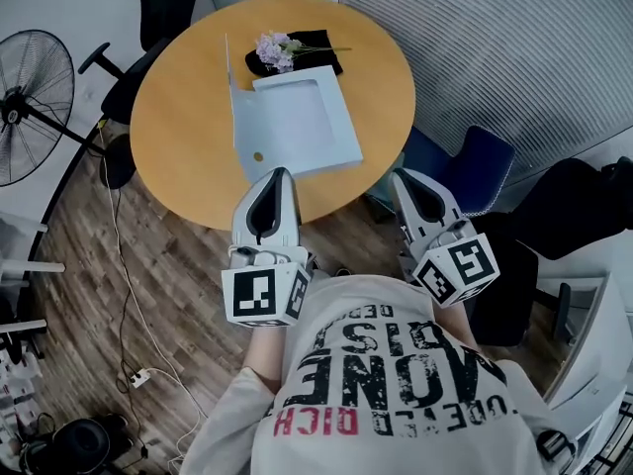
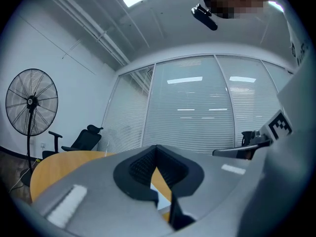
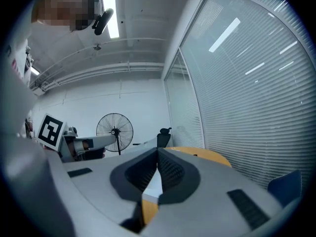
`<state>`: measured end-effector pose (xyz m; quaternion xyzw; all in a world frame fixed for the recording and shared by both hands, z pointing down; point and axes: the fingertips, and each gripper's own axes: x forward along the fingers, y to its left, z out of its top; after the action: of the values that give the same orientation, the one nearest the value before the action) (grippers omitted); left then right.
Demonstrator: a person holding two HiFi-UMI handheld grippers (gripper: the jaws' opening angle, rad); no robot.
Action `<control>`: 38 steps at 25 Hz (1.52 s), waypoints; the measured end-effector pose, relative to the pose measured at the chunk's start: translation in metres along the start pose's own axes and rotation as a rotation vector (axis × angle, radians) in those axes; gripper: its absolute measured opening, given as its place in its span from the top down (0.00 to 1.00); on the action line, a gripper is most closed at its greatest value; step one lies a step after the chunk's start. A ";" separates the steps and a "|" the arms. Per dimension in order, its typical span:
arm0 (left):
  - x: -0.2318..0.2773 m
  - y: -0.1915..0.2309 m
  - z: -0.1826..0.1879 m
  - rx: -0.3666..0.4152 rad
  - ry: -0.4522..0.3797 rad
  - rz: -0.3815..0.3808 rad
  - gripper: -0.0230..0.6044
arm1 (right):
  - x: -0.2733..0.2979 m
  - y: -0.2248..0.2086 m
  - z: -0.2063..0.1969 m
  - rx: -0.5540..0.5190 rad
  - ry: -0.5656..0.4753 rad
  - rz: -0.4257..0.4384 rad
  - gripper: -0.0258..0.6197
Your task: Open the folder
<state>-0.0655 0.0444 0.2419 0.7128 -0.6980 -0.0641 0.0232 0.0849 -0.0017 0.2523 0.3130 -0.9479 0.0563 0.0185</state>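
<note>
- On the round orange-brown wooden worktop point(image 1: 178, 137) sits the pale blue-grey flat folder point(image 1: 297, 142), a bit past the middle from where the person stands. A thin cover flap point(image 1: 227, 62) seems to stand up along its left edge, and a white panel point(image 1: 297, 92) lies on its far half.
- Step-wise, my read is that nobody is working the folder right now. The left gripper point(image 1: 278, 178) hangs over the worktop's near edge and the right gripper point(image 1: 400, 178) just off it, both apart from the folder.
- Left fingers point(image 2: 140, 168) are pressed together with nothing between them, and it's the same for the right fingers point(image 3: 173, 174).
- That upright flap makes me think the cover is at least partly swung open, but I can't tell for sure.
- If it still needs laying flat, the next move calls for one pair of fingers to spread, reach in to the flap's free edge and push it over to the left. The other gripper would steady the base.
- Count:
  - one folder
  - one worktop
  - two grippers
  - one bunch of purple flowers point(image 1: 275, 47) on one black cloth point(image 1: 321, 40)
  - one black standing fan point(image 1: 35, 107)
  - one small brass-coloured stud point(image 1: 258, 155) on the folder
</note>
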 end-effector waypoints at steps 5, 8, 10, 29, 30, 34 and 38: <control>-0.010 -0.019 0.003 0.003 0.003 0.000 0.95 | -0.005 0.009 0.007 0.016 -0.023 0.036 0.94; -0.016 -0.027 0.002 0.005 0.007 -0.004 0.95 | -0.007 0.019 0.007 -0.001 -0.023 0.052 0.94; -0.020 -0.031 0.001 0.010 0.008 -0.004 0.95 | -0.007 0.027 0.002 -0.014 -0.009 0.065 0.94; -0.034 -0.049 -0.005 0.017 0.021 -0.002 0.95 | -0.018 0.030 -0.012 0.028 0.001 0.093 0.94; -0.034 -0.050 -0.005 0.018 0.019 -0.001 0.95 | -0.018 0.029 -0.012 0.025 -0.001 0.093 0.94; -0.034 -0.053 -0.006 0.025 0.017 0.000 0.95 | -0.019 0.031 -0.015 0.001 0.008 0.107 0.94; -0.034 -0.054 -0.008 0.030 0.017 0.002 0.95 | -0.020 0.029 -0.020 0.000 0.011 0.111 0.94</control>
<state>-0.0113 0.0790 0.2449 0.7129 -0.6994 -0.0475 0.0188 0.0837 0.0356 0.2675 0.2594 -0.9637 0.0590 0.0206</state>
